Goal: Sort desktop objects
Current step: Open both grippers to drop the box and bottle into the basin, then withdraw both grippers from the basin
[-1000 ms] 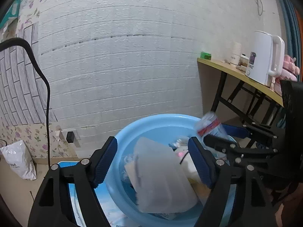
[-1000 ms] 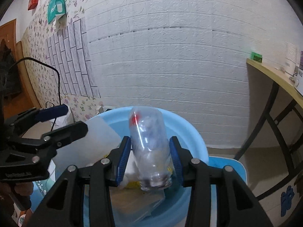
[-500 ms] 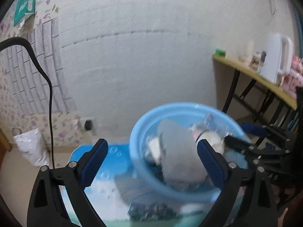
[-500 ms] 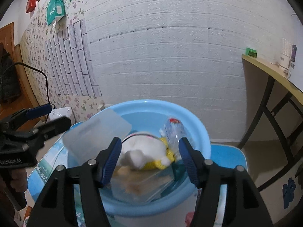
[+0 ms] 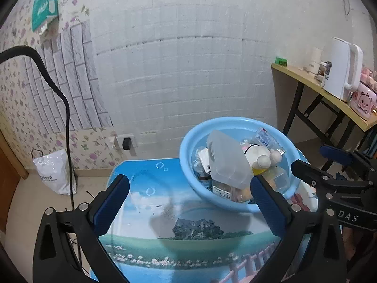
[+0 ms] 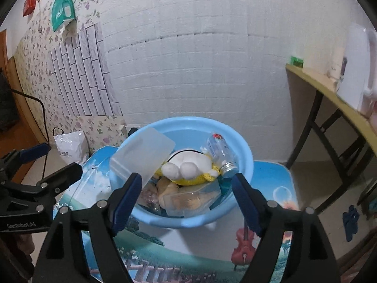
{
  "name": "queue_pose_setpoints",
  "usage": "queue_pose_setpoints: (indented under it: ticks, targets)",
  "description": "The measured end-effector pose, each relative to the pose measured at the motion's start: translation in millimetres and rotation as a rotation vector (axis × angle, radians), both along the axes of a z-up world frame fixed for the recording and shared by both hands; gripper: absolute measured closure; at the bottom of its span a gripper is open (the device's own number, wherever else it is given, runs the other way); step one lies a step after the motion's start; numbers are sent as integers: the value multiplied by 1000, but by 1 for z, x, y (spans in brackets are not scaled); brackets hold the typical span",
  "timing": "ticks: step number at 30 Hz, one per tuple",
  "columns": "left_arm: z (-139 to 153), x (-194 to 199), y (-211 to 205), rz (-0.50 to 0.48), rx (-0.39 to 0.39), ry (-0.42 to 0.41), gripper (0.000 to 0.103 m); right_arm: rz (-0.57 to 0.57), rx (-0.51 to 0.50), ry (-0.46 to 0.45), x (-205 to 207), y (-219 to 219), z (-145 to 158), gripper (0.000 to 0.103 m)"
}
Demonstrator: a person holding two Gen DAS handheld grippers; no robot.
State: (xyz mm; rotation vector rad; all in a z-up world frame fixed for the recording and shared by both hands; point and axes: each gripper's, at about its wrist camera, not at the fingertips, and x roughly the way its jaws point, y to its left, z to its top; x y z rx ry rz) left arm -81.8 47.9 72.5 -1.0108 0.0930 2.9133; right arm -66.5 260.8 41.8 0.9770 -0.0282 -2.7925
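1. the surface (image 5: 195, 247) carries a printed landscape cover in blue and green, and the light blue basin (image 6: 245, 155) stands on its far part near the white brick wall.
2. the basin is heaped with the sorted things: a frosted plastic container (image 6: 143, 155) leans over its left rim, a clear box (image 6: 188, 198) lies low at the front, a white and yellow plush toy (image 6: 188, 167) sits on top in the middle, and a clear bottle (image 6: 220, 153) with a metal cap lies tilted at the plush's right.
3. the left gripper (image 5: 188, 193) hangs over the bare surface just left of the basin; its fingers have just been opening and are spread wide, with nothing between them.
4. the right gripper (image 6: 187, 195) hangs before the basin's near rim; its fingers have just been opening too, and stand apart, gripping nothing.
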Motion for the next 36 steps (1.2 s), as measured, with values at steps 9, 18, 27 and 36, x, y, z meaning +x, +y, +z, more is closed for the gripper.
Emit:
queue_pose_setpoints:
  ticks: [9,18,27,36]
  targets:
    - [29,44,-5,-27,-25,101,0,-21,5,71,38,-12,29,3]
    - [24,55,-12,-47,-1,63,0,-41,-2,71,54,-14,35,3]
    - [7,50,-25,11,46,15,0,-80,25,53,58,-15,29,0]
    - [10,54,-34,17,81,39,0,-64,10,53,59,-19,29,0]
